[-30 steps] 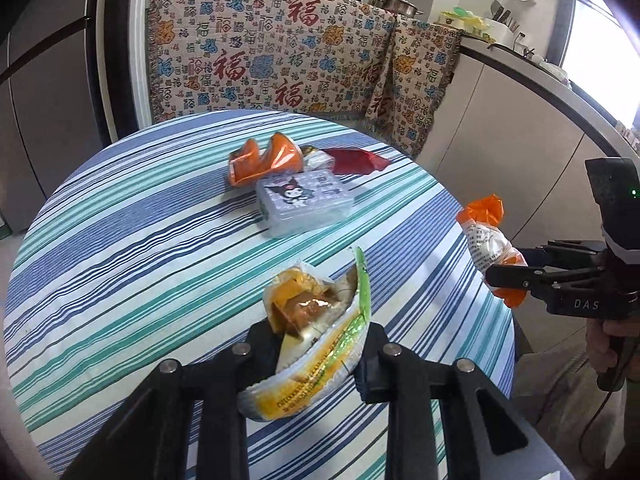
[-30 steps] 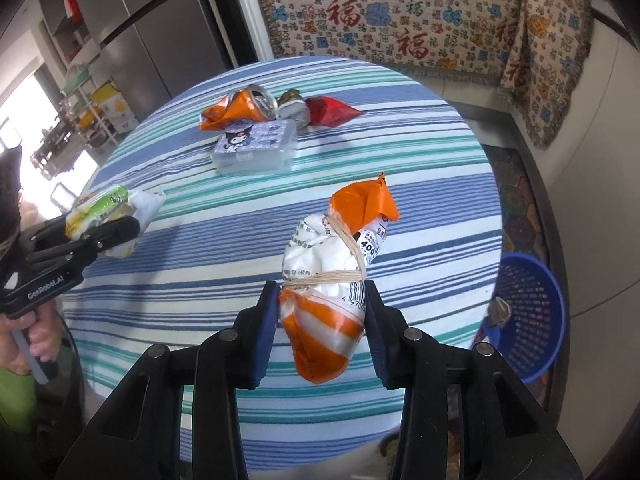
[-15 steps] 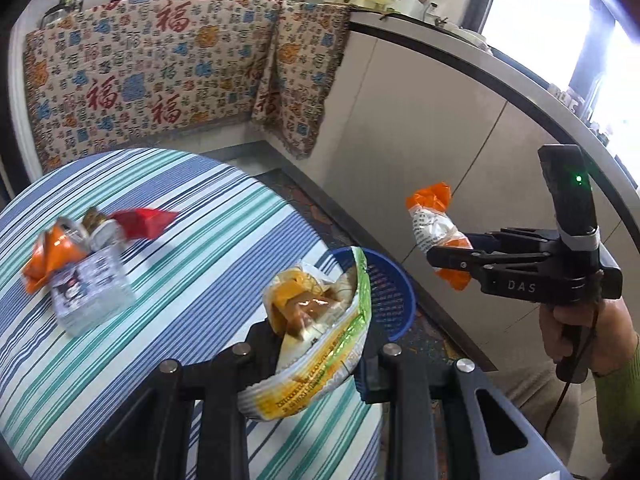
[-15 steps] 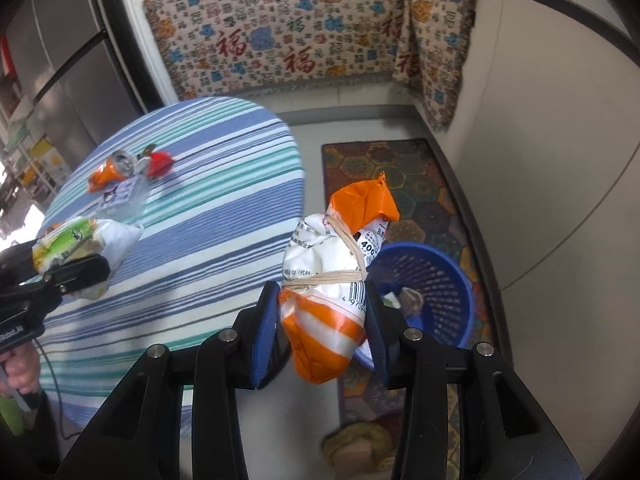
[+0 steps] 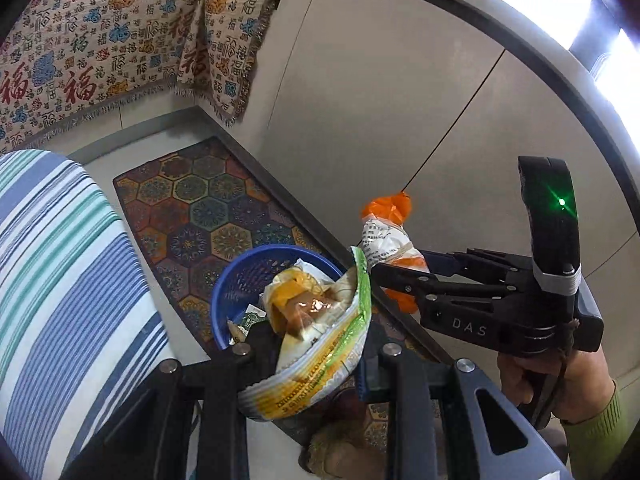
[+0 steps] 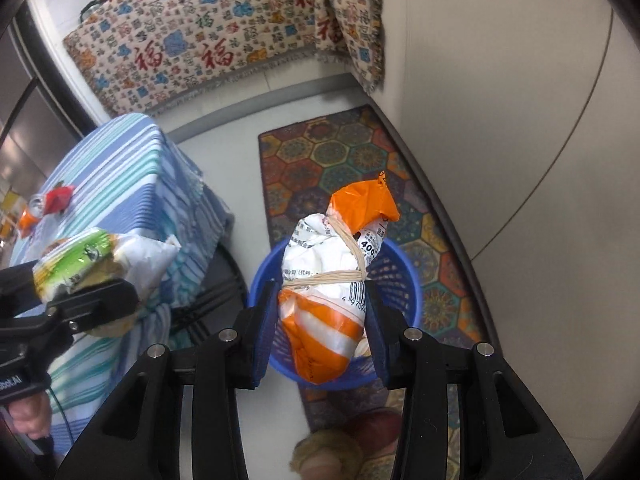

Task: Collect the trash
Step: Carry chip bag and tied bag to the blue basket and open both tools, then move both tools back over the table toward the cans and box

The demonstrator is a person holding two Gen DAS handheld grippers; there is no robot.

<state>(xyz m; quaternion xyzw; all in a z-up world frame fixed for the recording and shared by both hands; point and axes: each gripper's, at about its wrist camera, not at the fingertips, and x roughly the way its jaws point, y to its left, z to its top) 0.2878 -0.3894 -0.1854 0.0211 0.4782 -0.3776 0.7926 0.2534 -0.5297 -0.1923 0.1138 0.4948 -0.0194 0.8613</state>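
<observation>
The left gripper (image 5: 308,354) clenched a yellow-green wrapper (image 5: 320,344); the right gripper (image 6: 320,316) gripped an orange-white bundle (image 6: 332,276). Both hung above the blue basket (image 6: 404,280) on the patterned mat (image 6: 332,152), beside the striped table's edge (image 5: 72,264).

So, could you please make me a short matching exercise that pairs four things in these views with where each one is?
Things:
1. orange-and-white bundle
2. yellow-green wrapper
3. blue basket
4. red wrapper

Places:
A. on the patterned floor mat
B. on the striped table
C. in the right gripper
D. in the left gripper

Pairs: 1-C, 2-D, 3-A, 4-B
</observation>
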